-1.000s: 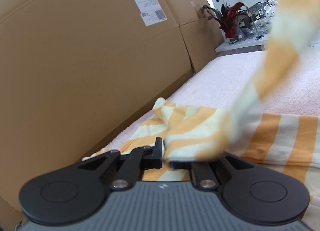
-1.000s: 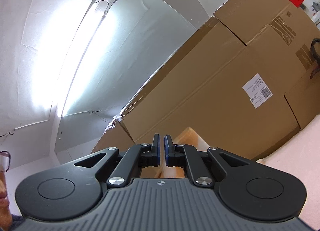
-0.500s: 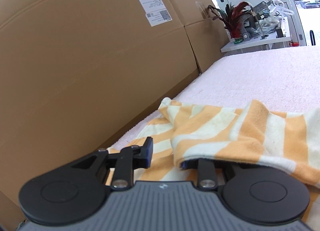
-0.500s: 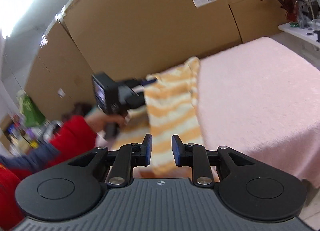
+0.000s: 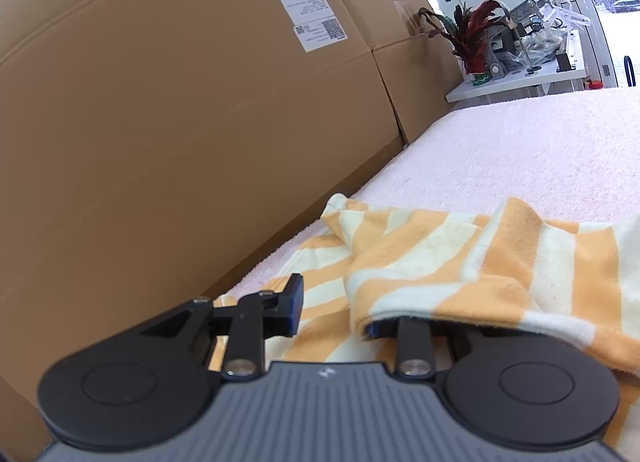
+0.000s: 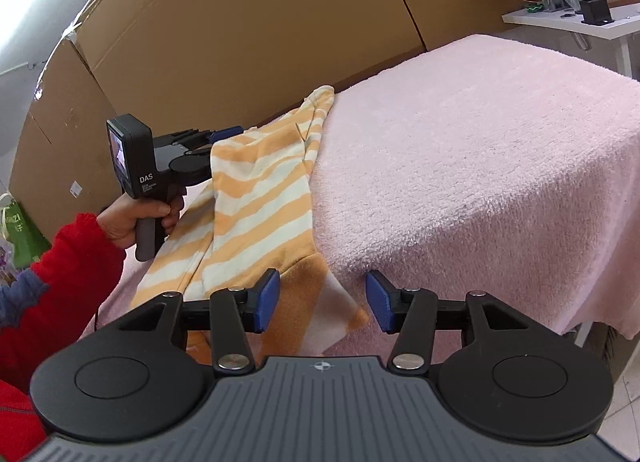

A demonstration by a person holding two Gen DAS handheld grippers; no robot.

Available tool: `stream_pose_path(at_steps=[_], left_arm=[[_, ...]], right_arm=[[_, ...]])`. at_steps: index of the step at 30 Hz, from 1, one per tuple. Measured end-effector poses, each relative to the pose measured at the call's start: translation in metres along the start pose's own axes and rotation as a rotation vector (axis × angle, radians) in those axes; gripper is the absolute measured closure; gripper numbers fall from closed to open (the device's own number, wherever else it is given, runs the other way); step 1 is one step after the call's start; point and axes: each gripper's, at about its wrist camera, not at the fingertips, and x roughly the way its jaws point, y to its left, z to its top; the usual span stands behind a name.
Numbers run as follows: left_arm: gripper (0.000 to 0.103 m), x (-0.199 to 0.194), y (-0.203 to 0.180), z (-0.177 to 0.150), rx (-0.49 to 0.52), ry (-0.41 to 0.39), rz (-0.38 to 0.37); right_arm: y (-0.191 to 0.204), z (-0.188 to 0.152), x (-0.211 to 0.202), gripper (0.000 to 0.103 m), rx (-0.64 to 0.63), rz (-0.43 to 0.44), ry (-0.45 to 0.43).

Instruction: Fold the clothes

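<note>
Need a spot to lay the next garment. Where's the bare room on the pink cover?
Free: the wide pink cover right of the striped garment, out to its far and right edges. Crowded: the left strip by the cardboard boxes, taken by the garment, the left tool and the hand.

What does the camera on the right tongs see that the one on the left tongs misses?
Only the right wrist view shows the left hand gripping the left tongs, the right tongs open over a hanging cloth corner, and the pink cover's drooping front edge. Only the left wrist view shows cloth draped over one of its own fingers. Both show the striped garment, cardboard boxes and red plant.
</note>
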Motion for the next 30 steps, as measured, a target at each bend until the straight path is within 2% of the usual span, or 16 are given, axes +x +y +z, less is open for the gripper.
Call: stream_pose_path(at_steps=[2, 3, 5, 6, 10, 17, 24, 27, 30], left_arm=[[0.067, 0.000, 0.001, 0.000, -0.009, 0.004, -0.001], [0.067, 0.000, 0.001, 0.000, -0.011, 0.005, -0.001], [0.067, 0.001, 0.001, 0.000, -0.009, 0.007, 0.000], [0.067, 0.001, 0.000, 0.000, -0.005, 0.008, 0.001], [0.066, 0.001, 0.001, 0.000, -0.009, 0.012, 0.005], [0.064, 0.003, 0.008, -0.001, -0.060, 0.024, -0.012], [0.063, 0.008, 0.016, -0.002, -0.112, 0.051, -0.057], [0.063, 0.009, 0.018, -0.002, -0.124, 0.058, -0.067], [0.063, 0.008, 0.017, -0.002, -0.119, 0.054, -0.064]], right_arm=[[-0.004, -0.002, 0.003, 0.050, 0.020, 0.030, -0.006], [-0.006, -0.002, 0.004, 0.054, 0.029, 0.045, -0.008], [-0.006, -0.001, 0.001, 0.069, 0.016, 0.056, 0.003], [-0.005, 0.000, -0.002, 0.088, 0.004, 0.056, 0.010], [0.000, 0.004, -0.011, 0.099, -0.048, 0.067, 0.035], [0.017, 0.011, -0.027, 0.099, -0.062, 0.198, 0.058], [0.030, 0.016, -0.038, 0.099, -0.018, 0.386, 0.059], [0.032, 0.011, -0.035, 0.099, -0.014, 0.392, 0.085], [0.030, 0.002, -0.028, 0.099, -0.024, 0.329, 0.115]])
